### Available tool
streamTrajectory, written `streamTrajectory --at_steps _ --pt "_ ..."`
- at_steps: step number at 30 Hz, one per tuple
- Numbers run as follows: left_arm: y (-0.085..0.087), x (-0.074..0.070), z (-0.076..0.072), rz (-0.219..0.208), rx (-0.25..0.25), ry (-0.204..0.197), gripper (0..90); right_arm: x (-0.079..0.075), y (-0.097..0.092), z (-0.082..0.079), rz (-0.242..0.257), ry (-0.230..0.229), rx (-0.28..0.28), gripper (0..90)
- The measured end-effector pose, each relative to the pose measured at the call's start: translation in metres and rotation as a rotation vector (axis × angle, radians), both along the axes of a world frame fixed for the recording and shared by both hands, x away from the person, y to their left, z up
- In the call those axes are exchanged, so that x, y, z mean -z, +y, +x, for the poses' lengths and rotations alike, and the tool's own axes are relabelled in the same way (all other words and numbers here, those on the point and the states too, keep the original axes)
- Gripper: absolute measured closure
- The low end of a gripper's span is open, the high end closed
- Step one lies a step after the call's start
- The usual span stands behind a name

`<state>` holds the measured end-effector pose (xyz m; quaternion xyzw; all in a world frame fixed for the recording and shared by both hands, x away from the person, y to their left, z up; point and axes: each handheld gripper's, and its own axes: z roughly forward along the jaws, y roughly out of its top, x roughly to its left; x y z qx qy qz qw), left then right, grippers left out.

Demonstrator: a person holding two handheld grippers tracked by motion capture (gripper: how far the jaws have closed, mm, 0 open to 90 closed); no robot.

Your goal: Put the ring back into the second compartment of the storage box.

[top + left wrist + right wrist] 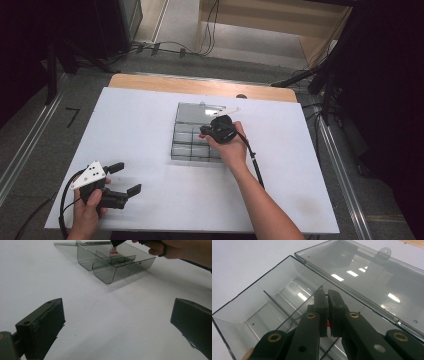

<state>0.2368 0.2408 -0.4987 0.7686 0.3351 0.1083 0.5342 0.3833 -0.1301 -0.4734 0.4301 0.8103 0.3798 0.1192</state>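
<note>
With the small red piece [114, 251] clenched in the right gripper [327, 315] above a compartment of the smoke-grey clear plastic box [186, 150], it should be lowered straight down before release.

Wooden table [150, 82] was covered w/ white sheet [140, 130]; a clear smoky compartment box [192, 140], lid open, sat mid-sheet.

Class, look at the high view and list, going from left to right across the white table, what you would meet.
Left gripper, jaws open, near the front left corner → clear compartment box with its lid open → right gripper, reaching into the box → black cable trailing from it.
</note>
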Motion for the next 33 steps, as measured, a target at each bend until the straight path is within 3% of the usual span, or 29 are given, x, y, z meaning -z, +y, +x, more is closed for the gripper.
streamTrajectory --at_steps 26,33 --pt "-0.0002 0.0 -0.0001 0.002 0.0 0.0 0.0 0.0062 0.0074 0.0074 -0.046 0.044 0.006 84.0" --pt "-0.0001 -0.0001 -0.0001 0.001 0.0 0.0 0.0 0.0045 0.004 0.0076 0.0 0.046 0.03 64.7"
